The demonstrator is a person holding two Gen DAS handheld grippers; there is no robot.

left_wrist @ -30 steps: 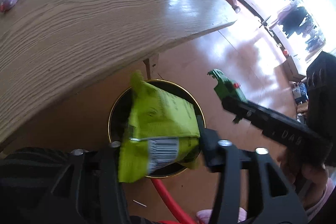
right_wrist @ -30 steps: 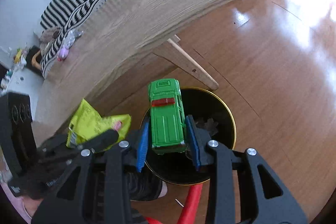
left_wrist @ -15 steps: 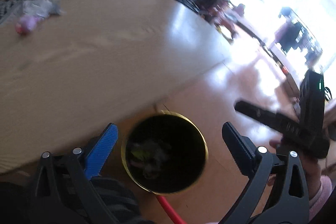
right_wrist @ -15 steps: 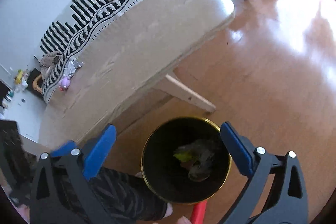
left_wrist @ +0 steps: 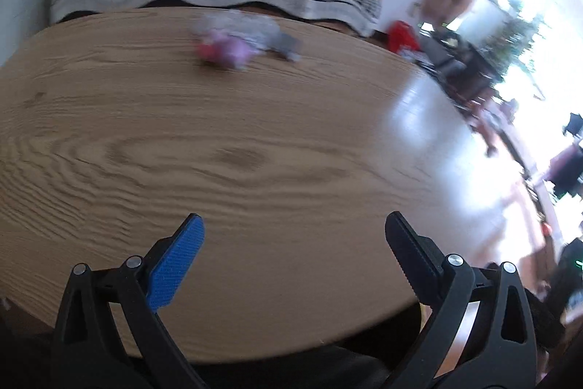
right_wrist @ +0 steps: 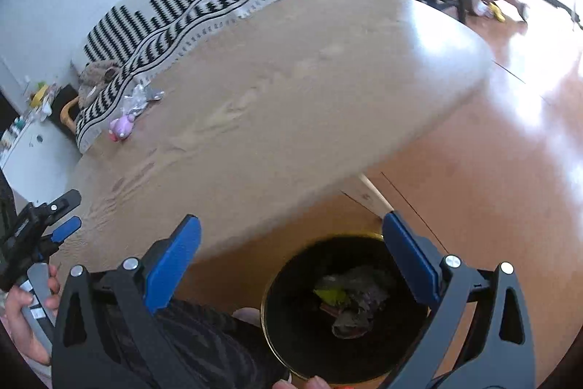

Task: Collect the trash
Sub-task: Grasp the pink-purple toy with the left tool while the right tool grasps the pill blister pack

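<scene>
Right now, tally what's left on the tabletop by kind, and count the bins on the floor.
Pink toy: 1
Clear crinkled wrapper: 1
Black bin with gold rim: 1
Total: 3

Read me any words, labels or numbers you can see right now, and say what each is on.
None can be read.
Left gripper handle: black-and-white marks, too blurred to read.
Wrappers in the bin: too dark and small to show print.
Trash on the table: blurred, no legible text.
</scene>
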